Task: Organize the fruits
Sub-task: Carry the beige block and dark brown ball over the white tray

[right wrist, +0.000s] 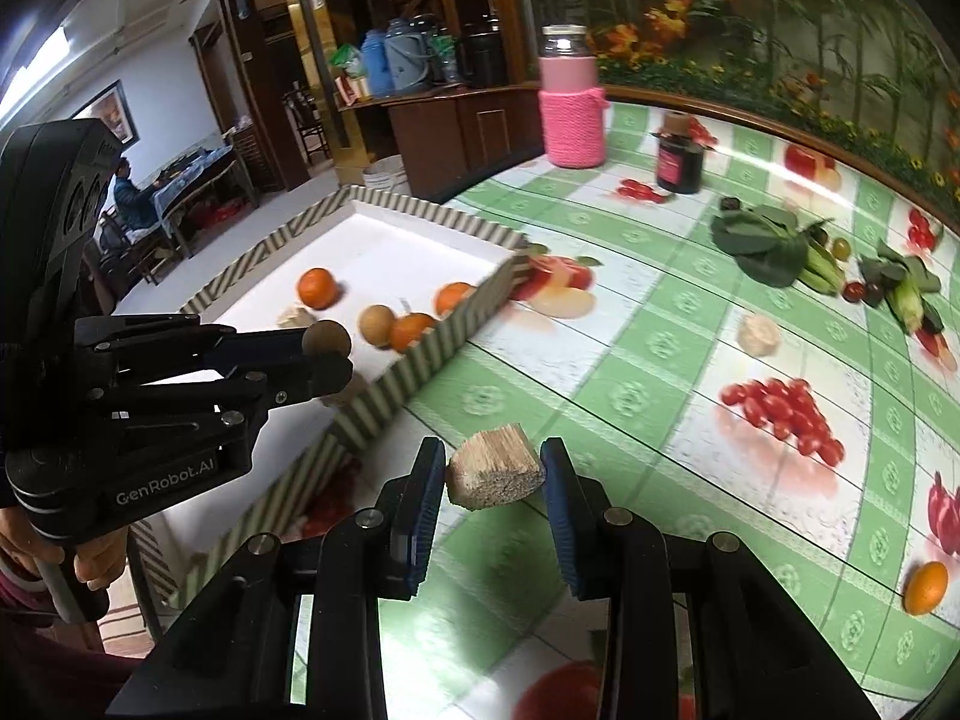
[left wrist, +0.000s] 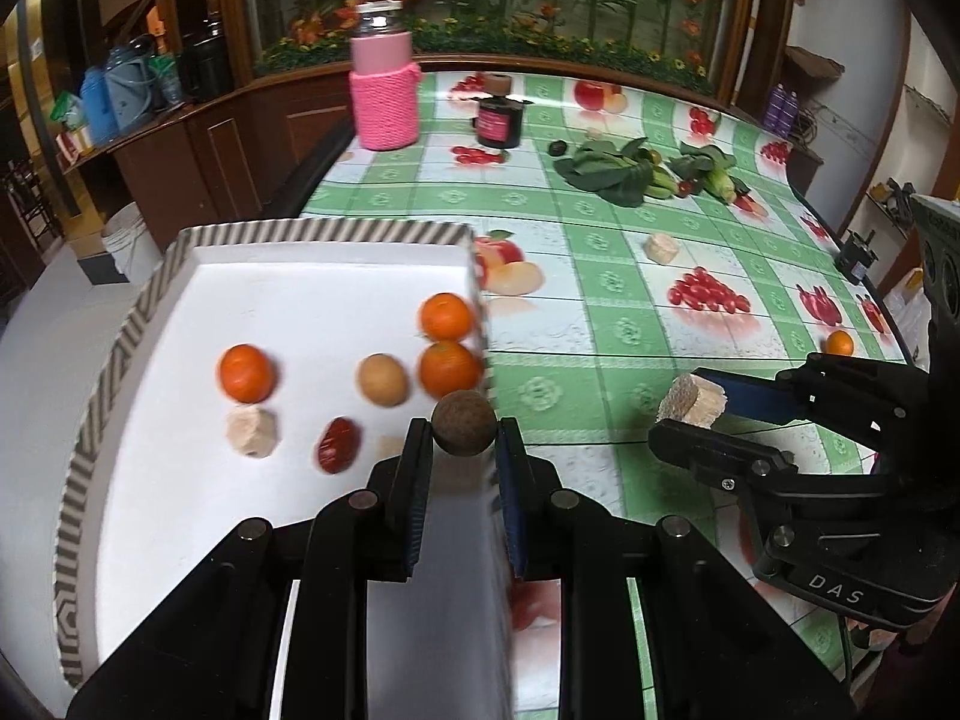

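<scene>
Two claws are carrying loads toward my tray (left wrist: 312, 232): left gripper (left wrist: 465, 429) clamping a brown ball (left wrist: 465, 423) at its near-right wall, right gripper (right wrist: 493, 468) clamping a pale chunk (right wrist: 495, 468) over the tablecloth (right wrist: 660, 324). Clipping the wall risks dropping either.

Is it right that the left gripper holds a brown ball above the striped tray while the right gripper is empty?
Not quite: the right gripper is shut on a pale cut chunk, as the right wrist view shows. The left gripper does hold the brown ball above the striped tray.
</scene>
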A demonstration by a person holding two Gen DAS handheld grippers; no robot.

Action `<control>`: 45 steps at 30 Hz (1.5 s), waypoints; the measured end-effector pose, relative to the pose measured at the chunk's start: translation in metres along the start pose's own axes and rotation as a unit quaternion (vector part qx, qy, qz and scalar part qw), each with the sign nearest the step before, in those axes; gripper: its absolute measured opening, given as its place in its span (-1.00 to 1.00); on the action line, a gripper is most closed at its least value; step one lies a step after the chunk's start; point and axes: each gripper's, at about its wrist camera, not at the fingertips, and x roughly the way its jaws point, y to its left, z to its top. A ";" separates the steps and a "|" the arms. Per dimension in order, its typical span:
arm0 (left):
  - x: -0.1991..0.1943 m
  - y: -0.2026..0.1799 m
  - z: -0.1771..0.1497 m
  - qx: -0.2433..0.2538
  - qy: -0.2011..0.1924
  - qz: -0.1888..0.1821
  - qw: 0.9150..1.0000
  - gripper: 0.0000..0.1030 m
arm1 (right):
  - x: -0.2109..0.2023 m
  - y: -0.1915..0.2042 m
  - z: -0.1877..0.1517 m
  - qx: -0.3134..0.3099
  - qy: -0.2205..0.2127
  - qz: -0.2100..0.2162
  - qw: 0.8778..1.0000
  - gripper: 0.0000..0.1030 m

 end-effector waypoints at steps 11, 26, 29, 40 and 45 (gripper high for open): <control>-0.003 0.046 -0.014 -0.033 0.006 0.028 0.999 -0.64 | 0.018 0.040 0.014 -0.036 0.008 0.023 0.999 -0.34; 0.000 0.090 -0.023 -0.066 0.017 0.052 0.996 -0.63 | 0.039 0.068 0.024 -0.069 0.024 0.041 0.996 -0.34; 0.000 0.097 -0.025 -0.072 0.019 0.056 0.996 -0.63 | 0.044 0.072 0.028 -0.074 0.027 0.045 0.996 -0.34; 0.007 0.116 -0.024 -0.084 0.025 0.065 0.994 -0.63 | 0.061 0.086 0.046 -0.088 0.030 0.060 0.994 -0.34; 0.014 0.120 -0.024 -0.084 0.036 0.064 0.994 -0.63 | 0.070 0.090 0.056 -0.088 0.030 0.069 0.993 -0.34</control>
